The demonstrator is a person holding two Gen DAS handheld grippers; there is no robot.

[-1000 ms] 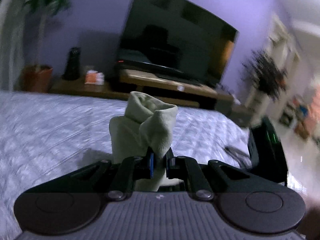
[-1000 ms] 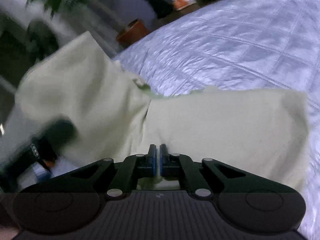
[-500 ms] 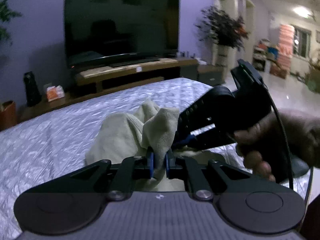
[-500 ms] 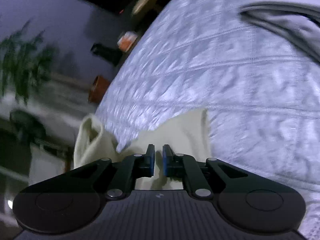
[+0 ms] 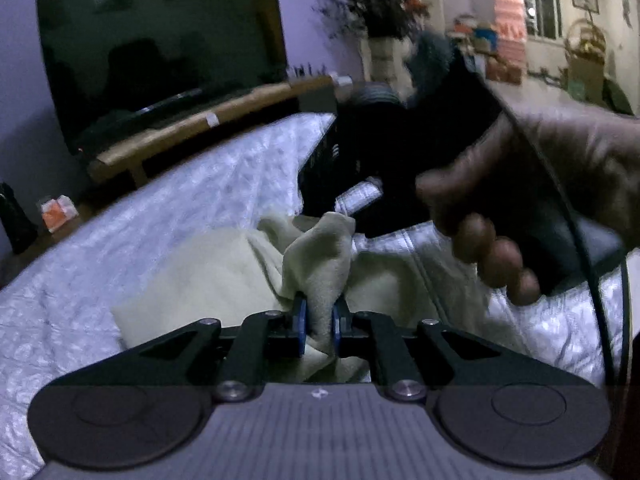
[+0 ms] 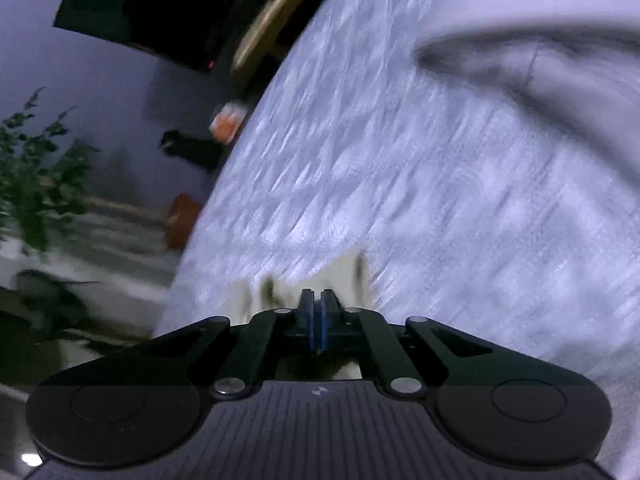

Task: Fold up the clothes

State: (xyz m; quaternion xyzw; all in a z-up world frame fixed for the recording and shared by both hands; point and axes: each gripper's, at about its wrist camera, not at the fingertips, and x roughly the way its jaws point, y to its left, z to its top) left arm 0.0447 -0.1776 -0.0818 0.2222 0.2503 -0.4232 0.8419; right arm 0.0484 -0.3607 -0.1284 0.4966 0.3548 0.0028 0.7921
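A pale green cloth lies bunched on the white quilted bed. My left gripper is shut on a raised fold of it, and its jaws are starting to open with the fold still pressed between the blue pads. A hand holds the black body of the right gripper just beyond the cloth, its tips hidden behind the fold. In the right wrist view my right gripper has its pads together low over the cloth's edge, which shows around and under the tips.
A grey garment lies further along the bed. Past the bed's far edge stand a dark TV on a wooden bench, a potted plant and an orange pot.
Both grippers have rolled and come down toward the bed, bringing the cloth lower and more bunched. The right gripper and its hand now sit closer to the left one.
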